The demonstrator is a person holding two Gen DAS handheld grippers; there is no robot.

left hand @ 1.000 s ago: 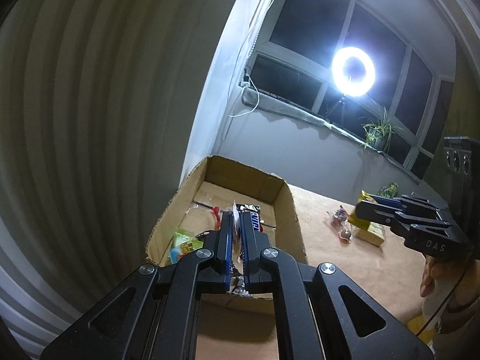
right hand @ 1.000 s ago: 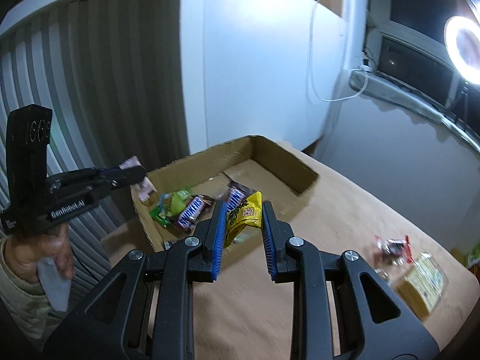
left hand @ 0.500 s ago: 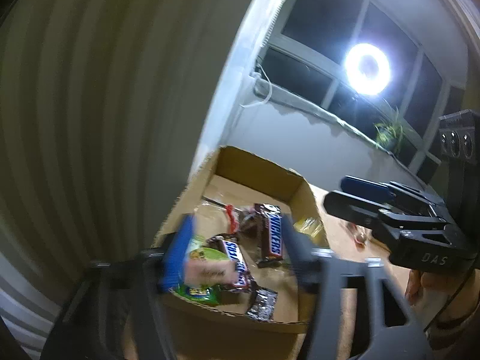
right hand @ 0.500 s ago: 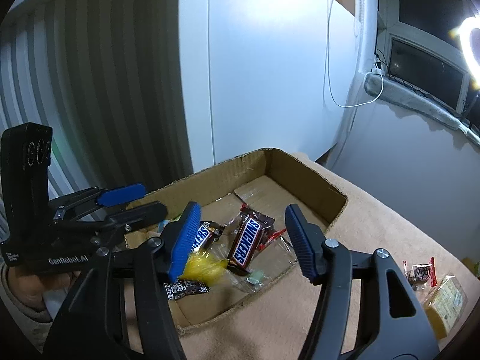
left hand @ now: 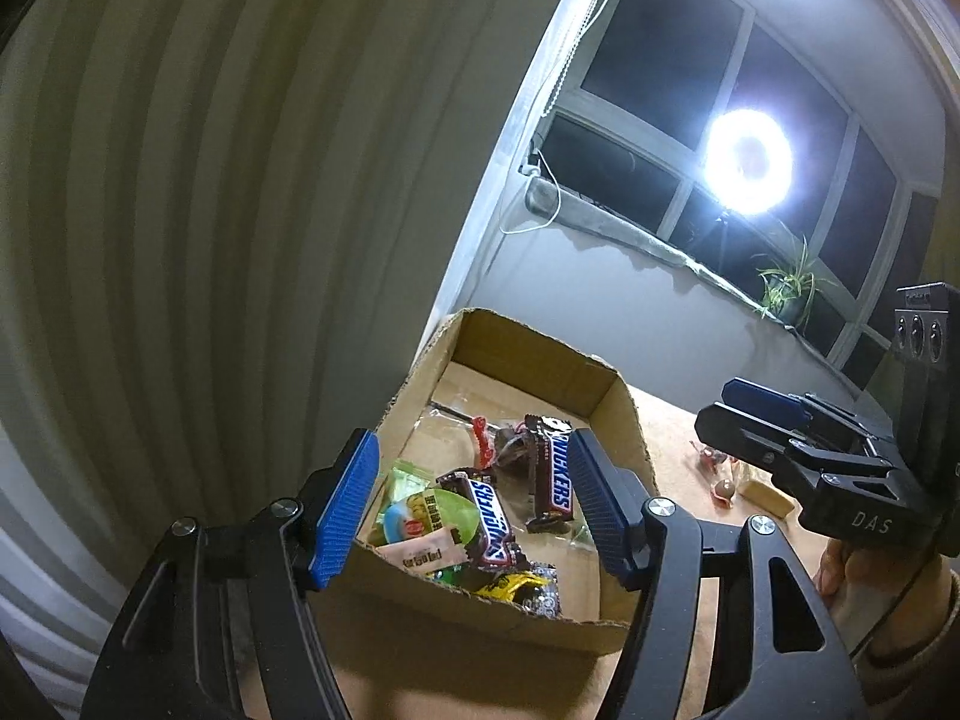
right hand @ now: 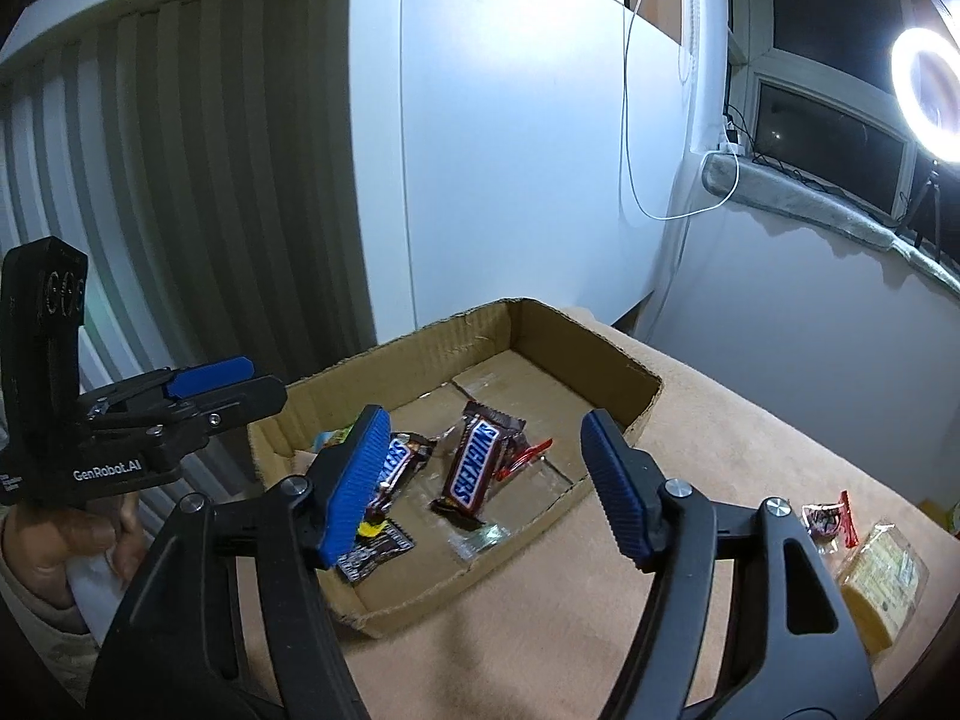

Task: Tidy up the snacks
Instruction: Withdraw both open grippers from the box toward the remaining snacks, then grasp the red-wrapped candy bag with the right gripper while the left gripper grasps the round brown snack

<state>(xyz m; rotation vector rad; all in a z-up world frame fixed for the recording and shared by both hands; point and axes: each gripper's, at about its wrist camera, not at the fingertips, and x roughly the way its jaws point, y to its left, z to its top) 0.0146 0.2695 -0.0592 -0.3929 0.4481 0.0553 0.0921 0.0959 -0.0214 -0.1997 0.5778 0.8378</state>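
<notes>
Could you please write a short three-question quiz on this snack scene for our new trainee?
1. True or false: the right gripper holds a snack.
2. How many Snickers bars lie in the cardboard box?
3. Where is the yellow packet? A) in the box B) on the table outside it C) in the left gripper

Key: 1 false, its jaws are opening with nothing between them; 2 two; 3 B.
</notes>
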